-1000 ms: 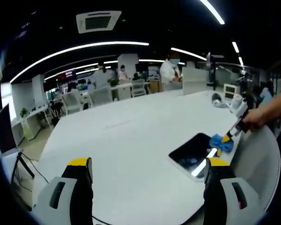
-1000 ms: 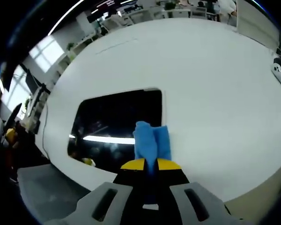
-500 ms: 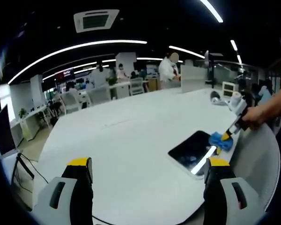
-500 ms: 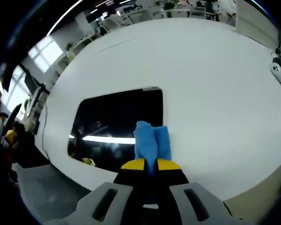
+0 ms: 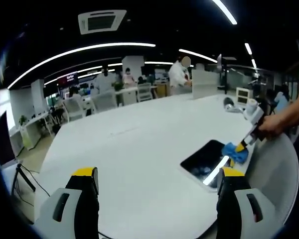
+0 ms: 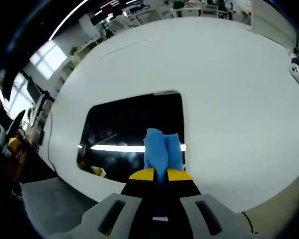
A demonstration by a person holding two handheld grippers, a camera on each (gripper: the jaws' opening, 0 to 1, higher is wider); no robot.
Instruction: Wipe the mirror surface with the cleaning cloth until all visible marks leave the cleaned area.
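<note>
Right gripper (image 6: 158, 175) has its jaws pinched tight on the blue cleaning cloth (image 6: 162, 149), low center of frame, pressed on the mirror (image 6: 129, 127). Cloth looks soft and floppy, mirror probably slick and fragile. Left gripper (image 5: 157, 181) jaws spread wide, holding nothing.

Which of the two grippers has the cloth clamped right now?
The right gripper: its yellow-tipped jaws are shut on the blue cloth at the mirror edge. The left gripper is wide open, holding nothing.
</note>
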